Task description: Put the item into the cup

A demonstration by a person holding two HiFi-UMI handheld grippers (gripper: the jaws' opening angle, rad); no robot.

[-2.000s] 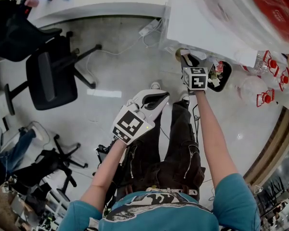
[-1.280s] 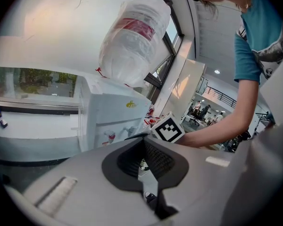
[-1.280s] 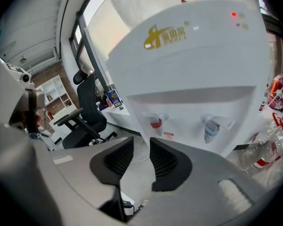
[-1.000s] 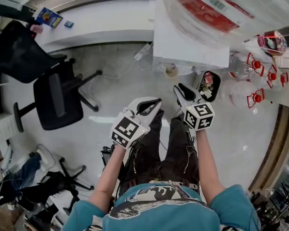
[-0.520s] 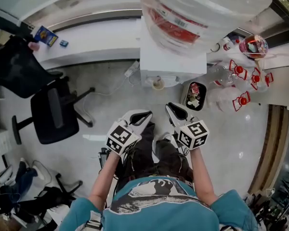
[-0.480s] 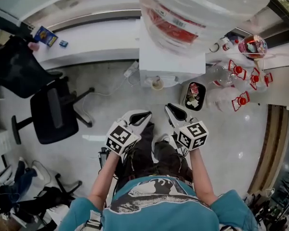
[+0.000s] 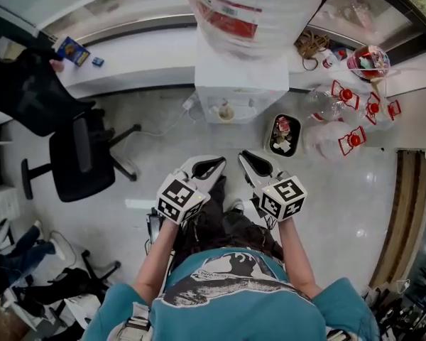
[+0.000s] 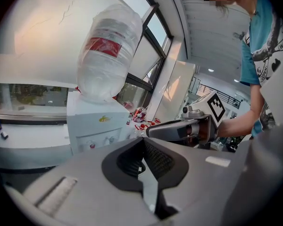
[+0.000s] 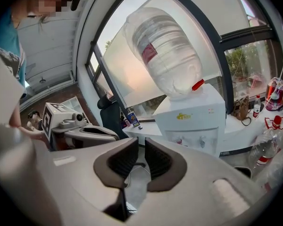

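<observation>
A small paper cup (image 7: 226, 111) sits in the front recess of the white water dispenser (image 7: 234, 84). No loose item shows in any view. My left gripper (image 7: 202, 168) and right gripper (image 7: 252, 163) are held side by side above the person's legs, short of the dispenser and pointing at it. In the left gripper view my left gripper (image 8: 142, 147) has its pads meeting at the tips, with nothing in them. In the right gripper view my right gripper (image 9: 141, 149) has just been closing; a narrow gap remains between its pads, and nothing is in it.
A big upturned water bottle (image 7: 248, 6) tops the dispenser. A black bin (image 7: 282, 135) with litter stands to its right, beside clear bottles with red caps (image 7: 344, 112). A black office chair (image 7: 78, 155) stands at the left. A white counter (image 7: 142, 55) runs behind.
My right gripper has drawn back from the cup at the dispenser, and its jaws have narrowed. Both grippers now sit closer together. The head view has tilted, showing more of the counter.
</observation>
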